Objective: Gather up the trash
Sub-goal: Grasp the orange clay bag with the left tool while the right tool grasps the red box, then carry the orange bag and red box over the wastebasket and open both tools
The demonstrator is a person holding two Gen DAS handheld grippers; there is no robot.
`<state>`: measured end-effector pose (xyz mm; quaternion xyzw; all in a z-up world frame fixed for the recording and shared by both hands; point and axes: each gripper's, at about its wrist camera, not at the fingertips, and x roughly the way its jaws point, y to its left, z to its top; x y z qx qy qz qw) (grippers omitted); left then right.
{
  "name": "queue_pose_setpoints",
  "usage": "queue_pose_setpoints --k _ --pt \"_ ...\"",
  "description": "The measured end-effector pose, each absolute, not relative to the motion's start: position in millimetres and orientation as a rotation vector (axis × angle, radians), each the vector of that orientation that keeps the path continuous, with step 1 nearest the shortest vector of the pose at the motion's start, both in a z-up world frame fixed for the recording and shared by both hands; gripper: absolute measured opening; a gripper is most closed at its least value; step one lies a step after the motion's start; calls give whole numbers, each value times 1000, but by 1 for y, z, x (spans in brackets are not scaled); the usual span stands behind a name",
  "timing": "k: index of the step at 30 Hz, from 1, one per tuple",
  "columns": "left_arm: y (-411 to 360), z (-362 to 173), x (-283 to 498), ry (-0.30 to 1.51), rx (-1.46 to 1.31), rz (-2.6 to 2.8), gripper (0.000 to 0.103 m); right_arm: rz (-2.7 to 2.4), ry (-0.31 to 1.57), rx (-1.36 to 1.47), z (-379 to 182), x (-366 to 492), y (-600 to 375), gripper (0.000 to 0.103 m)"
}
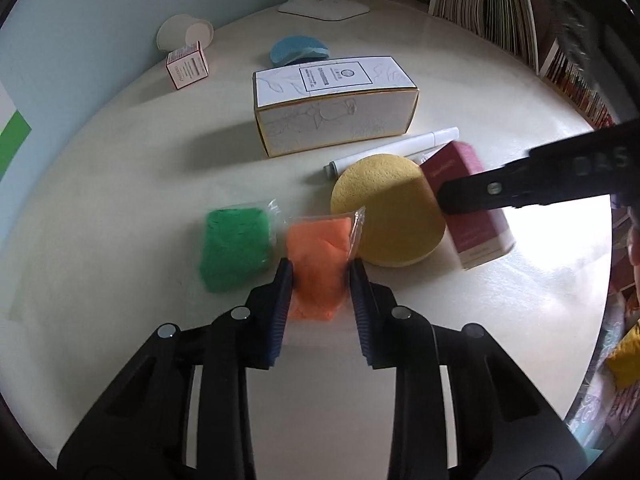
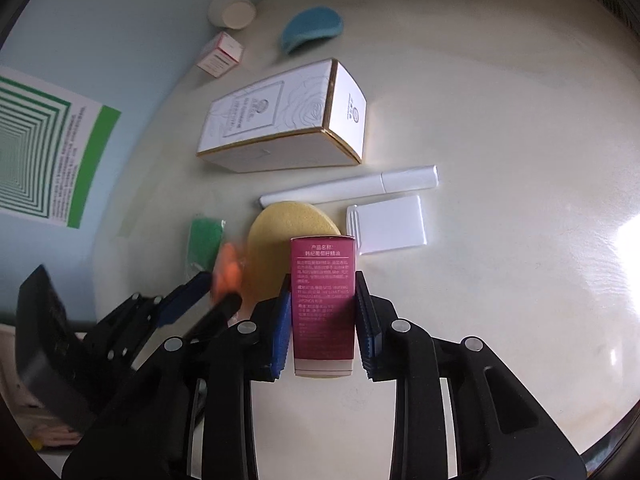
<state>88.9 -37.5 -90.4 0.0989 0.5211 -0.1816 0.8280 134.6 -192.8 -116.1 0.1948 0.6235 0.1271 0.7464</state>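
My left tongs [image 1: 320,272] pinch the orange packet [image 1: 318,256], a clear-wrapped pouch of orange stuff, low in the middle of the left wrist frame; both ribbed blue pads press its sides. In the right wrist view the same packet [image 2: 228,266] shows as an orange blur at lower left, held in those tongs [image 2: 212,284].

My right tongs [image 2: 322,284] clamp the maroon carton [image 2: 323,300], a narrow box with white print, in the lower centre of that frame, pads flat against its two long sides. From the left wrist view the carton [image 1: 476,216] sits at right, tilted, with the black arm of the right tongs [image 1: 444,200] across it.

Just left of the orange packet lies a green packet [image 1: 236,248] on the cream tabletop [image 1: 120,200]. To its right, touching or nearly so, sits a round yellow sponge [image 1: 384,208]. Behind the sponge lies a white tube [image 1: 392,148], and in the right wrist view a flat white card-like piece [image 2: 390,226] lies beside it. Farther up the frame stands a large white gift box [image 1: 332,104] with gold edges, then a blue sponge [image 1: 300,50], a small pink-edged box [image 1: 187,65] and a paper cup [image 1: 185,32] on its side at upper left.
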Motion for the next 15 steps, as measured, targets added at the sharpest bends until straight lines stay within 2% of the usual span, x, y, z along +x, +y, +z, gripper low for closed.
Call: queue_pose_setpoints --k 3,15 --pt "-32 -84 89 1116 165 -396 20 309 1325 454 -102 122 -205 29" --pt "-67 -14 60 1046 170 -545 20 264 1123 586 -39 29 -310 29"
